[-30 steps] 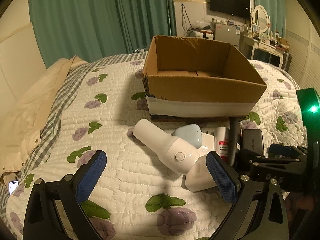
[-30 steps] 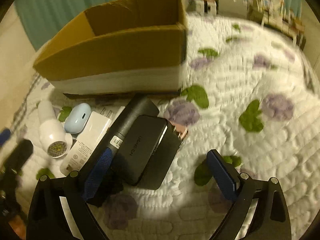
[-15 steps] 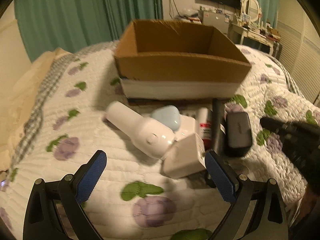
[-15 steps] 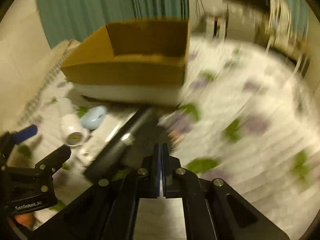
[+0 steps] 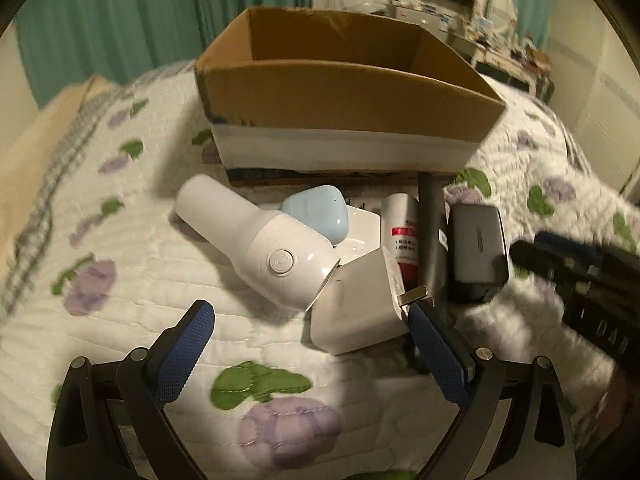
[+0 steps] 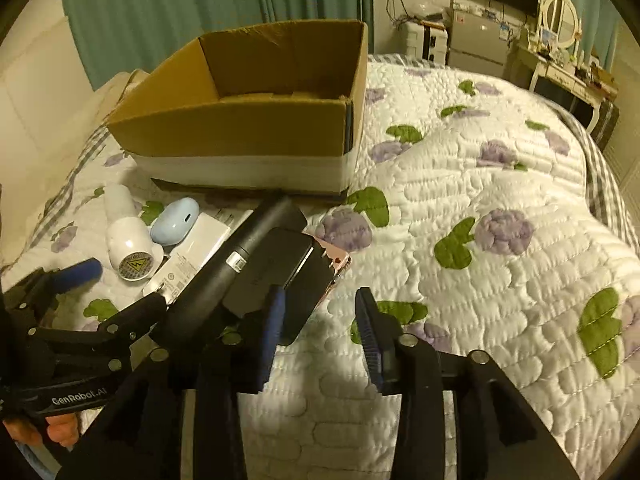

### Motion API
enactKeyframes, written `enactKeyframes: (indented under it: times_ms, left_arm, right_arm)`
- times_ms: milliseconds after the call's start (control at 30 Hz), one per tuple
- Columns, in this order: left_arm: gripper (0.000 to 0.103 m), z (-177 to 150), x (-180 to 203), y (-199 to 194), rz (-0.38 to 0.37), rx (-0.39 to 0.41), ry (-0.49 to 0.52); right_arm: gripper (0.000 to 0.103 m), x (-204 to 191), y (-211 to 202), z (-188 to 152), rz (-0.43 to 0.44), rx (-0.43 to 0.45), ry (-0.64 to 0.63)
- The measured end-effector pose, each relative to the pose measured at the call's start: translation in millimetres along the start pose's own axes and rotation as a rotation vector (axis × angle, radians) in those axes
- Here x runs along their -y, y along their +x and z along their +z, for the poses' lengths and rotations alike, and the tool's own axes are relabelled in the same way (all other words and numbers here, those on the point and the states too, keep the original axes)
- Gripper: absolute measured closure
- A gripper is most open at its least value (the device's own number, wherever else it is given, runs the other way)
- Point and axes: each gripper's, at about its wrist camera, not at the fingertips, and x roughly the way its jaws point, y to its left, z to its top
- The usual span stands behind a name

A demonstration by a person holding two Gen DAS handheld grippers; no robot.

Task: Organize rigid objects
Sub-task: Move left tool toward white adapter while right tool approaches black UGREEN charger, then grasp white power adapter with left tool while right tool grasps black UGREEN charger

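Left gripper (image 5: pixel 308 344): jaws wide apart, holding nothing, low over the quilt (image 5: pixel 132 280) just short of the white charger (image 5: pixel 356 312). Right gripper (image 6: pixel 320 328): jaws apart, empty, its left finger against the black box (image 6: pixel 272 276).

Items lie clustered on the bed directly in front of the cardboard box (image 5: pixel 340 96): white shaver (image 5: pixel 260 240), blue case (image 5: pixel 316 216), white tube (image 5: pixel 400 232), dark cylinder (image 5: pixel 432 236), black box. The shaver head touches the charger. The cardboard box stands open; no items visible inside.
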Motion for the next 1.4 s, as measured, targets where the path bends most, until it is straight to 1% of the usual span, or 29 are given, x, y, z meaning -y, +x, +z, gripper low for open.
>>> enactKeyframes:
  times_ms: [200, 300, 400, 467, 533, 567, 633, 733, 833, 900, 1000, 1033, 1067, 1100, 1133, 1167, 1200, 1233, 1267, 1300, 1400]
  left_arm:
    - [0.006, -8, 23, -11, 0.06, 0.035, 0.188]
    - [0.008, -10, 32, -8, 0.055, 0.035, 0.237]
    - [0.021, -9, 38, -6, 0.015, 0.043, 0.274]
    - [0.028, -8, 35, -8, -0.013, 0.046, 0.276]
    - [0.045, -8, 33, -13, -0.033, 0.055, 0.274]
    - [0.047, -8, 31, -16, -0.036, 0.058, 0.276]
    - [0.047, -9, 30, -18, -0.004, 0.066, 0.289]
    - [0.047, -11, 29, -14, -0.005, 0.054, 0.301]
    - [0.047, -18, 38, -7, 0.01, 0.029, 0.365]
    - [0.047, -19, 41, -4, 0.025, 0.021, 0.384]
    - [0.047, -17, 50, 9, 0.072, 0.008, 0.43]
    - [0.048, -16, 52, 15, 0.09, -0.003, 0.444]
    - [0.052, -15, 54, 21, 0.105, -0.006, 0.45]
    - [0.061, -13, 55, 23, 0.106, -0.005, 0.45]
    - [0.062, -11, 56, 24, 0.11, -0.004, 0.447]
    - [0.063, -10, 55, 23, 0.106, -0.002, 0.442]
    - [0.066, -10, 51, 19, 0.09, 0.008, 0.421]
    - [0.069, -8, 47, 15, 0.075, 0.021, 0.389]
    - [0.07, -5, 42, 10, 0.06, 0.03, 0.35]
    - [0.072, -2, 36, 5, 0.048, 0.04, 0.315]
    - [0.074, 5, 16, -15, -0.024, 0.075, 0.195]
  right_arm:
    - [0.066, -2, -6, 3, -0.011, 0.017, -0.016]
    - [0.066, 0, -8, 4, -0.011, 0.022, -0.011]
    - [0.066, 0, -8, 4, -0.008, 0.019, -0.008]
    - [0.066, 1, -8, 4, -0.006, 0.018, -0.007]
    - [0.066, 1, -9, 4, -0.005, 0.02, -0.006]
    - [0.066, 1, -9, 4, -0.005, 0.021, -0.004]
    - [0.066, 3, -10, 4, -0.005, 0.023, 0.003]
    - [0.066, 2, -9, 4, -0.003, 0.018, 0.006]
    - [0.066, 2, -9, 4, -0.004, 0.012, 0.005]
    - [0.066, 3, -9, 4, -0.004, 0.013, 0.009]
    - [0.066, 3, -7, 3, -0.003, 0.006, 0.011]
    - [0.066, 2, -6, 3, -0.002, 0.003, 0.012]
    - [0.066, 2, -5, 2, -0.002, 0.0, 0.012]
    - [0.066, 2, -5, 2, -0.002, -0.003, 0.011]
    - [0.066, 2, -4, 2, -0.004, -0.003, 0.011]
    - [0.058, 2, -4, 2, -0.009, -0.005, 0.011]
    - [0.043, 2, -4, 2, -0.016, -0.005, 0.011]
    - [0.036, 2, -4, 2, -0.026, -0.002, 0.01]
    - [0.032, 1, -5, 2, -0.033, 0.005, 0.008]
    - [0.032, 1, -5, 2, -0.035, 0.011, 0.003]
    - [0.032, -4, -4, 2, -0.025, 0.011, -0.02]
